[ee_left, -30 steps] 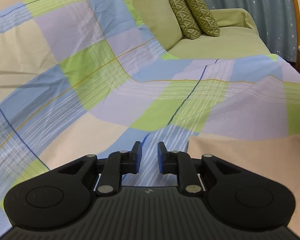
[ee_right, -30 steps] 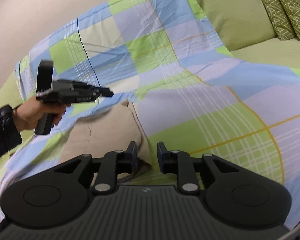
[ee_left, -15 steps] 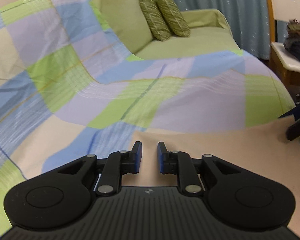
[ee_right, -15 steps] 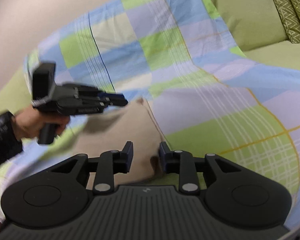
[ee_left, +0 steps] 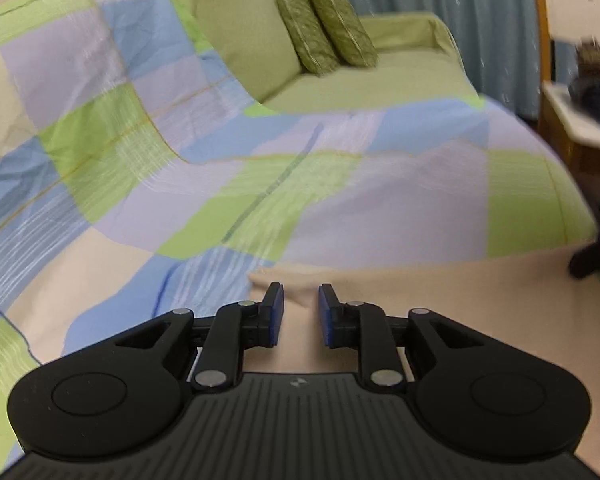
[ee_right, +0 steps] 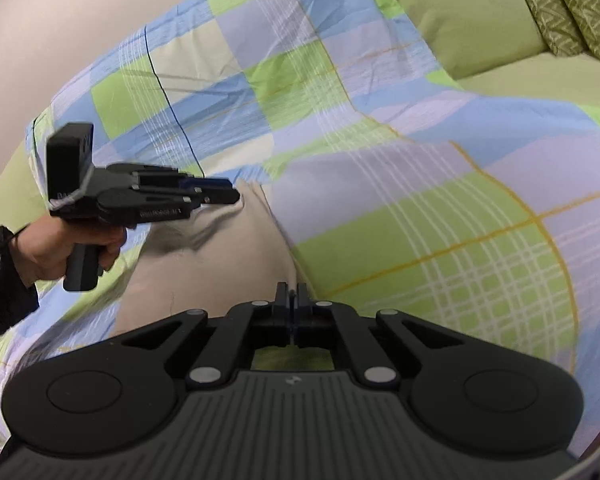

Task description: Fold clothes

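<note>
1 beige garment [ee_right: 220, 264] lies flat on the checked sheet [ee_right: 400, 184] over the sofa [ee_left: 380, 84], no fold done yet imo. R gripper [ee_right: 291, 300] is clenched on its near edge, jaws just closed. L gripper [ee_left: 300, 308] sits parted over the far corner, jaws just widened slightly, not gripping. Left to do: L pinch, then all folds. 2 green cushions [ee_left: 326, 24] at the back.

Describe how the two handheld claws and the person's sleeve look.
Both are matte black plastic. The left claw has a ribbed body, two rounded lobes, silver pivot pins and blue pads on its fingers. The right claw is built the same. Seen from the side, the left one has a pistol-style handle, a boxy black block at the rear and small pale lettering. The sleeve is glossy black.
</note>
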`<control>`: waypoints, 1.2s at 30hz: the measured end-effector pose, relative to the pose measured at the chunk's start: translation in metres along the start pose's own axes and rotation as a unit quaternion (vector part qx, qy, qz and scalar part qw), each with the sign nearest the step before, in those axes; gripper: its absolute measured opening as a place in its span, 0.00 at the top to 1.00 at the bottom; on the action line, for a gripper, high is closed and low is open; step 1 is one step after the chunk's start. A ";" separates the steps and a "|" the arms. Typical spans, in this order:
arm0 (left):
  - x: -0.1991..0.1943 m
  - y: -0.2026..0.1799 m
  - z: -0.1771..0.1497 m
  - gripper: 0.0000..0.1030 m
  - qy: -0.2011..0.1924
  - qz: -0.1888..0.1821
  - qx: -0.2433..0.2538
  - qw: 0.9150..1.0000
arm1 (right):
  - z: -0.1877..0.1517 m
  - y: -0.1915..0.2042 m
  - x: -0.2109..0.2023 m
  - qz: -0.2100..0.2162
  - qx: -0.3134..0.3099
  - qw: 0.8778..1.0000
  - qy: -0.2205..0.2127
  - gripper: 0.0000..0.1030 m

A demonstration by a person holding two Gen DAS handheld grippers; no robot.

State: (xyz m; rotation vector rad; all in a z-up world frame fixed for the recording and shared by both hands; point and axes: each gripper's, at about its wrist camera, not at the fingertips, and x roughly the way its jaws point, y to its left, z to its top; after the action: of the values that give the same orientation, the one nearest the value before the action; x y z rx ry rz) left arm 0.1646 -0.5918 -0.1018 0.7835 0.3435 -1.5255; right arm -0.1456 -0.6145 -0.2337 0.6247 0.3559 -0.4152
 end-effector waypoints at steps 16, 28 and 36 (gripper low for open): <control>-0.013 0.001 0.008 0.74 -0.024 -0.001 -0.032 0.999 | 0.015 0.017 -0.019 -0.003 -0.031 0.998 -0.055 0.92; 0.015 0.048 0.005 0.74 -0.005 0.074 -0.078 0.994 | -0.002 0.016 0.013 0.043 -0.051 0.998 0.019 0.94; -0.072 0.039 -0.024 0.75 -0.042 0.082 -0.109 0.990 | 0.001 0.019 0.003 0.045 -0.048 0.998 0.022 0.89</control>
State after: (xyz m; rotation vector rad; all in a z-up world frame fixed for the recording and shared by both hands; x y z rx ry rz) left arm 0.2040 -0.5271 -0.0621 0.5595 0.3689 -1.3368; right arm -0.1338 -0.6018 -0.2243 0.5539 0.3866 -0.2961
